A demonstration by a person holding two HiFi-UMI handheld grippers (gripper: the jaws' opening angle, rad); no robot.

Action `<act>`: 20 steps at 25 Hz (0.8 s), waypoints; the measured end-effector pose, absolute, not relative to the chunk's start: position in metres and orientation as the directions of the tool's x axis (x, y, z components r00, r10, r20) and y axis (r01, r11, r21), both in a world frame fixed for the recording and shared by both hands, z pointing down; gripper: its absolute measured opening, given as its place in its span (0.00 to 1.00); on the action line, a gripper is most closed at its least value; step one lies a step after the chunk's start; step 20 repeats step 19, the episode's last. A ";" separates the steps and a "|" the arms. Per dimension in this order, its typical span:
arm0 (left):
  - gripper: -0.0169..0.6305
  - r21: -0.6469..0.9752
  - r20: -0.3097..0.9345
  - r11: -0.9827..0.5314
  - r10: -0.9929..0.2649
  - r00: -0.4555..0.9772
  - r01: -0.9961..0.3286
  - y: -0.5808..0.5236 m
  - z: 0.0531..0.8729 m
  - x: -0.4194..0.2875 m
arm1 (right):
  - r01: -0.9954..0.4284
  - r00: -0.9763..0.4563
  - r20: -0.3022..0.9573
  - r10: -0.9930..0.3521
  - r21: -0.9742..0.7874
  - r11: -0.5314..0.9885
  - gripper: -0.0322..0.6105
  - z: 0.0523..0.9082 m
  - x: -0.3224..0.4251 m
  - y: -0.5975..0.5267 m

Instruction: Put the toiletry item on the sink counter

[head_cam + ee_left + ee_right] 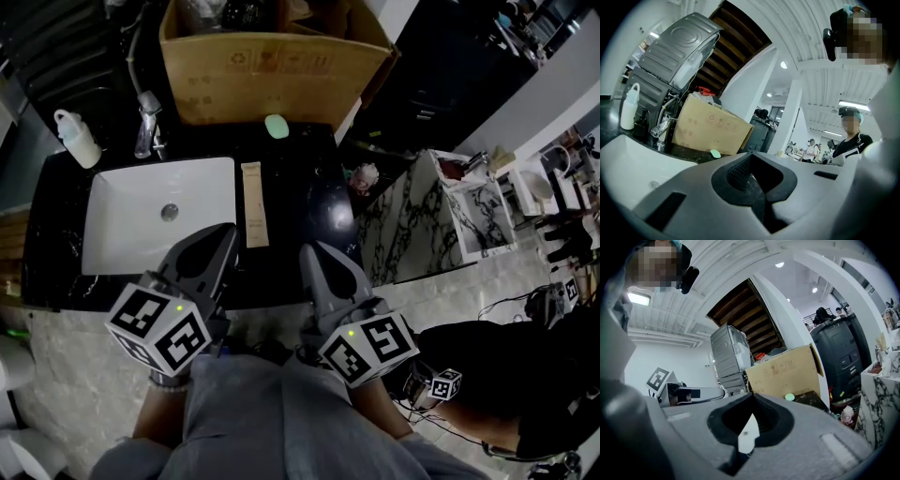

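Note:
A long beige toiletry packet (pixel 254 204) lies flat on the black sink counter (pixel 309 187), just right of the white basin (pixel 159 225). My left gripper (pixel 221 240) hangs over the counter's front edge near the basin's right corner, jaws shut and empty. My right gripper (pixel 314 255) is beside it, right of the packet's near end, jaws together with nothing in them. Both point up and away in their own views, where the left gripper (pixel 751 183) and the right gripper (pixel 749 427) show closed jaws. The packet is hidden in both gripper views.
A cardboard box (pixel 272 56) stands at the counter's back, with a green soap (pixel 276 126) before it. A faucet (pixel 147 124) and a white bottle (pixel 77 138) stand behind the basin. A marble-topped unit (pixel 469 216) and a person in black (pixel 525 375) are at the right.

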State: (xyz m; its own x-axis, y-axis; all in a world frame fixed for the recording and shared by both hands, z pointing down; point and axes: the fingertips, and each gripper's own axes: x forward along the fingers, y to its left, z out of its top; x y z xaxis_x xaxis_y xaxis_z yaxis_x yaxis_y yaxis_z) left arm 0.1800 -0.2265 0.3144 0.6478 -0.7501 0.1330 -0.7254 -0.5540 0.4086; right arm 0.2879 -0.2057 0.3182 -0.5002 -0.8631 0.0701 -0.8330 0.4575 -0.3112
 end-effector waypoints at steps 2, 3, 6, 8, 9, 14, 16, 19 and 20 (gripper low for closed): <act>0.03 0.412 0.135 -0.552 -0.750 0.648 -0.725 -0.226 0.315 0.180 | -0.833 -0.499 0.071 -0.863 -0.312 0.457 0.05 0.318 0.288 -0.205; 0.03 0.413 0.135 -0.551 -0.750 0.648 -0.725 -0.226 0.315 0.180 | -0.834 -0.499 0.071 -0.864 -0.312 0.456 0.05 0.318 0.288 -0.205; 0.03 0.417 0.136 -0.550 -0.749 0.648 -0.723 -0.227 0.315 0.180 | -0.834 -0.499 0.075 -0.863 -0.312 0.455 0.05 0.318 0.288 -0.206; 0.03 0.418 0.138 -0.549 -0.749 0.648 -0.724 -0.226 0.316 0.179 | -0.834 -0.499 0.076 -0.863 -0.313 0.455 0.05 0.319 0.288 -0.205; 0.03 0.419 0.139 -0.548 -0.749 0.648 -0.724 -0.226 0.316 0.179 | -0.833 -0.500 0.076 -0.863 -0.313 0.455 0.05 0.319 0.288 -0.205; 0.03 0.423 0.143 -0.543 -0.750 0.645 -0.725 -0.228 0.318 0.178 | -0.833 -0.502 0.081 -0.861 -0.313 0.456 0.05 0.320 0.287 -0.206; 0.03 0.424 0.144 -0.542 -0.750 0.645 -0.725 -0.228 0.318 0.178 | -0.833 -0.503 0.083 -0.861 -0.314 0.456 0.05 0.320 0.287 -0.207; 0.03 0.426 0.146 -0.541 -0.750 0.646 -0.725 -0.227 0.318 0.178 | -0.832 -0.504 0.085 -0.859 -0.315 0.457 0.05 0.321 0.287 -0.205; 0.03 0.426 0.146 -0.541 -0.750 0.646 -0.725 -0.227 0.318 0.178 | -0.832 -0.504 0.085 -0.859 -0.315 0.457 0.05 0.321 0.287 -0.205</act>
